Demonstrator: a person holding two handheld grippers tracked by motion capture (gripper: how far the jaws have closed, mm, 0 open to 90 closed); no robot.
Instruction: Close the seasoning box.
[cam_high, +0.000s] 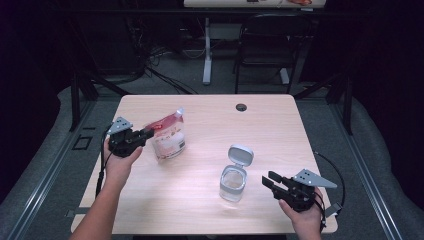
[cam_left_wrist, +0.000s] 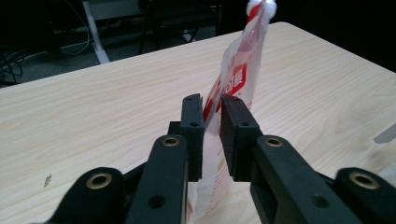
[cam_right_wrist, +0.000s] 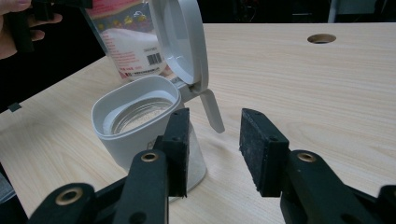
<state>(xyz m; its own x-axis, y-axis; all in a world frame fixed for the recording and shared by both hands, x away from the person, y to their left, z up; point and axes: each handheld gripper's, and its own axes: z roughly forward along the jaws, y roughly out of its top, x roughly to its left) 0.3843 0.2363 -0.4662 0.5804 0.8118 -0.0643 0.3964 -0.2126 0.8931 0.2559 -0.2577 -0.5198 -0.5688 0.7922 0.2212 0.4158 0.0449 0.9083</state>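
High view had the left gripper (cam_high: 148, 133) at the table's left side, held in a hand (cam_high: 120, 162) that came up from the bottom edge, its jaws clamped on the edge of a red-and-white pouch (cam_high: 168, 136). That pouch stood upright on the wooden table (cam_high: 210, 125), leaning a little, its top corner pointing up and away. Left gripper view showed the two black pads pressed flat against either face of the pouch (cam_left_wrist: 233, 79), the thin film pinched between them and rising toward a knotted white top.

Right of the pouch, nearer the table's middle, stood a clear container (cam_high: 233, 183) with its grey flip lid (cam_high: 240, 155) tipped up and back, well apart from the pouch. Further right, the right gripper (cam_high: 267, 182) sat low near the front edge, pointing at the container with its jaws spread and nothing between them. Right gripper view put the container (cam_right_wrist: 135, 126) just beside the left-hand jaw, outside the gap; whether it touched could not be told.
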